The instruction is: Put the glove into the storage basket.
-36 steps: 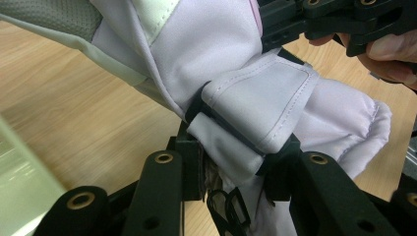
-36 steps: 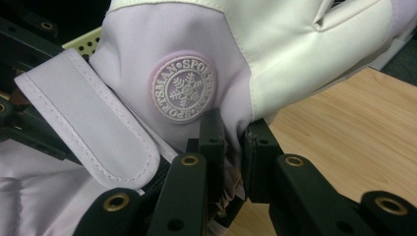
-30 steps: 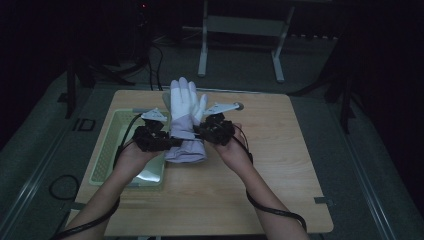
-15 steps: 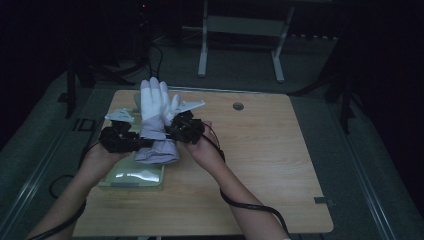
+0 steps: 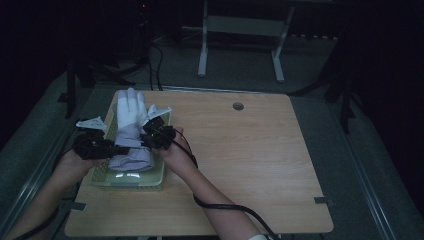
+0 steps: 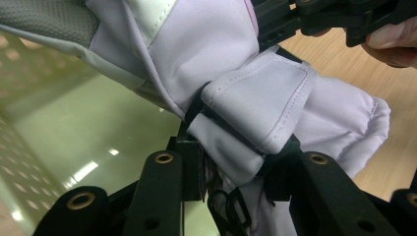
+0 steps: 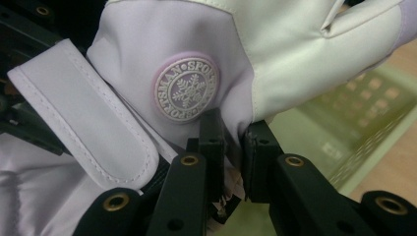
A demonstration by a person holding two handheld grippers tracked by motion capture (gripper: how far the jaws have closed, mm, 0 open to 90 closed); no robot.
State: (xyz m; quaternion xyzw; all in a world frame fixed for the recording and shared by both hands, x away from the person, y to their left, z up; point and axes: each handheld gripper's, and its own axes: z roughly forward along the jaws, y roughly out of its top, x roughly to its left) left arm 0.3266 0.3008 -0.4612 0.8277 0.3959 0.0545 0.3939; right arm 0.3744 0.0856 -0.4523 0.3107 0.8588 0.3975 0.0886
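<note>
Glove (image 5: 129, 131), both grippers now leftward, over green basket (image 5: 152, 176).

Dim high view, bright sharp close-ups

High view above table (image 5: 250, 150), both claw views close on shared glove (image 5: 131, 130)

glove (image 7: 162, 59): smooth matt lilac-white cloth, stitched seams, raised rubbery badge just above the fingers (image 7: 211, 132)
basket (image 6: 74, 142): glossy green perforated plastic
table (image 5: 260, 150): matt light wood
</note>
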